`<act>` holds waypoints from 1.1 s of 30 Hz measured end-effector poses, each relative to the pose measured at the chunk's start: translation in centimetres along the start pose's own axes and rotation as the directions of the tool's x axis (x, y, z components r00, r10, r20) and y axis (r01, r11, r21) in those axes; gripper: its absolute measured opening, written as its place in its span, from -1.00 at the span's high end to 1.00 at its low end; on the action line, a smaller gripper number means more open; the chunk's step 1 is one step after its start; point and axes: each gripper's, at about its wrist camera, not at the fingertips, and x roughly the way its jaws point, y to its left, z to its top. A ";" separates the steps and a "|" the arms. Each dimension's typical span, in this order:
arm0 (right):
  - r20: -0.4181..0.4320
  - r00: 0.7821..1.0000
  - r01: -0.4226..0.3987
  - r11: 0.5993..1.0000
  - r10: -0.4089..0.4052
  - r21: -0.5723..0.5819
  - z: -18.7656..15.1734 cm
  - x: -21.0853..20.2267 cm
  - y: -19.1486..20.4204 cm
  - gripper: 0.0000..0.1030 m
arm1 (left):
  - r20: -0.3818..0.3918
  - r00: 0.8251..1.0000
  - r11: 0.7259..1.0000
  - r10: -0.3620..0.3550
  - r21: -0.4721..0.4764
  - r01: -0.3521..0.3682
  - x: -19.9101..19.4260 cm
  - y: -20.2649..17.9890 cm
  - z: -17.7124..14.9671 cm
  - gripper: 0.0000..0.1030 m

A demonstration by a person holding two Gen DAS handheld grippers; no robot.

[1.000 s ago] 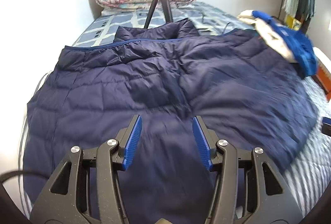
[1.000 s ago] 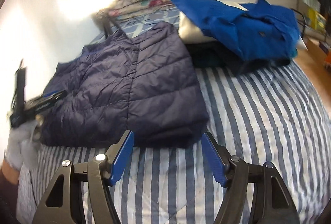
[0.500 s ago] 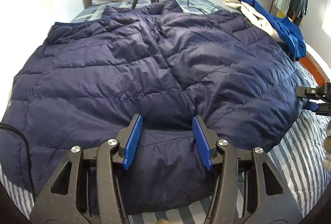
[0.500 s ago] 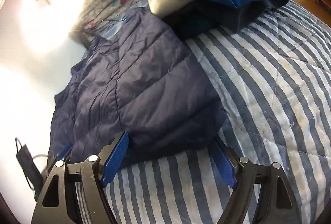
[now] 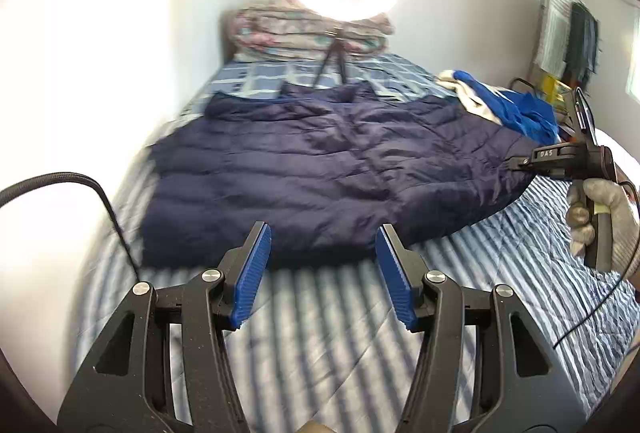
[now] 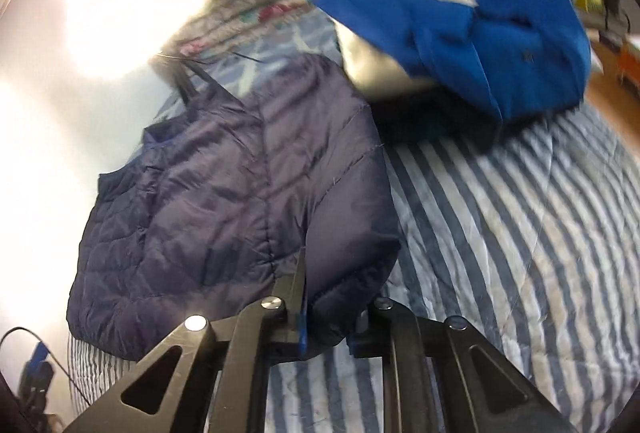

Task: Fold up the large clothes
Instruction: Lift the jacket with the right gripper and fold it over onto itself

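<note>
Barely started, I'd say: left gripper [image 5: 323,275] hangs spread and empty over the striped bedspread [image 5: 320,333], short of the navy quilted puffer jacket [image 5: 340,169] lying flat mid-bed. Right gripper [image 6: 326,317] has just clamped onto its right corner. Every fold remains.

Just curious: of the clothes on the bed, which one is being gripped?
The navy quilted jacket spread flat; the right gripper has just closed on its near corner. The bright blue garment lies bunched and untouched behind.
</note>
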 end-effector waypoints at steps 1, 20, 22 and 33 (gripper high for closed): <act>0.010 1.000 0.007 1.000 -0.007 -0.015 0.2 -0.4 0.6 0.82 | -0.005 1.000 1.000 0.010 -0.014 -0.010 -0.7 0.6 -0.3 -0.10; 0.152 0.986 -0.019 0.949 0.071 -0.316 1.8 -7.0 16.1 0.87 | -0.121 0.991 0.982 0.063 -0.170 -0.083 -9.3 5.2 -7.4 -0.10; 0.151 0.985 -0.033 0.940 0.089 -0.339 1.7 -7.3 17.8 0.87 | -0.125 0.991 0.982 0.049 -0.175 -0.071 -9.7 5.1 -7.8 -0.10; 0.100 0.973 -0.133 0.857 0.209 -0.498 -1.8 -6.6 28.7 0.87 | -0.132 0.990 0.980 0.042 -0.190 -0.067 -10.9 5.7 -9.0 -0.10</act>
